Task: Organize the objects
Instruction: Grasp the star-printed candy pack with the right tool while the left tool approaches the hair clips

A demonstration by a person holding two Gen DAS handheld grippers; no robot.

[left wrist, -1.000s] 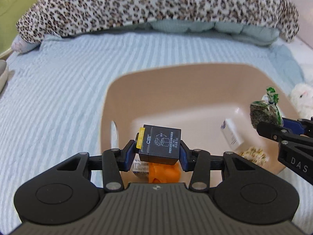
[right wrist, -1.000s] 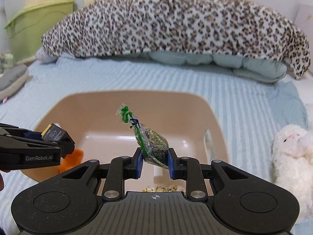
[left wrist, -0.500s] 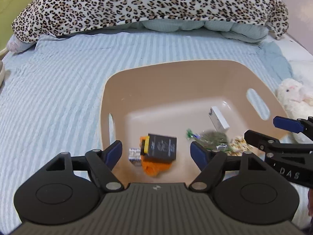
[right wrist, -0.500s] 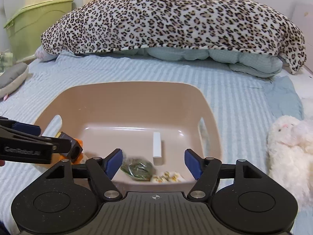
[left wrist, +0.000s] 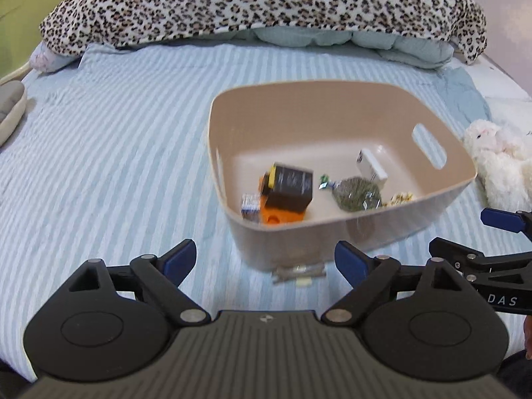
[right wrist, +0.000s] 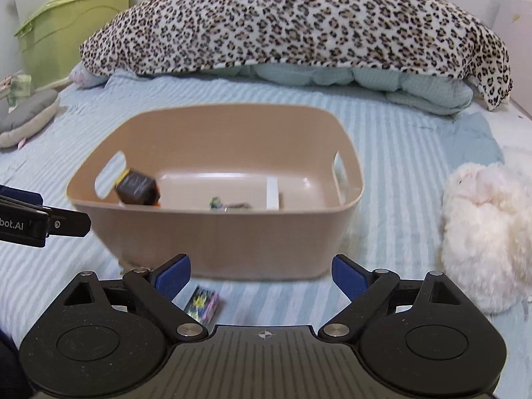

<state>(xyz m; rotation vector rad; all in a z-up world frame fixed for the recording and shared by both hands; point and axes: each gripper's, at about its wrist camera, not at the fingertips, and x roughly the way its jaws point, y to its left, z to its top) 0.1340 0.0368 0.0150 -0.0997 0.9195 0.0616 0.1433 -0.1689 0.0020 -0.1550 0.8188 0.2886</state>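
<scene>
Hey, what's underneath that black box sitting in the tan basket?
The black box sits tilted on an orange object, inside the tan basket. A small blue-and-white packet lies beside them. How much of the orange piece lies under the box is hidden.

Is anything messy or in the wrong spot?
Yes. A small colorful packet lies on the striped bedsheet outside the beige bin, just before its near wall. The black box sits tilted on an orange thing.

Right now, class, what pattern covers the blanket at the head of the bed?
Leopard print, black and tan spots on the blanket; clearest in the right wrist view.
</scene>
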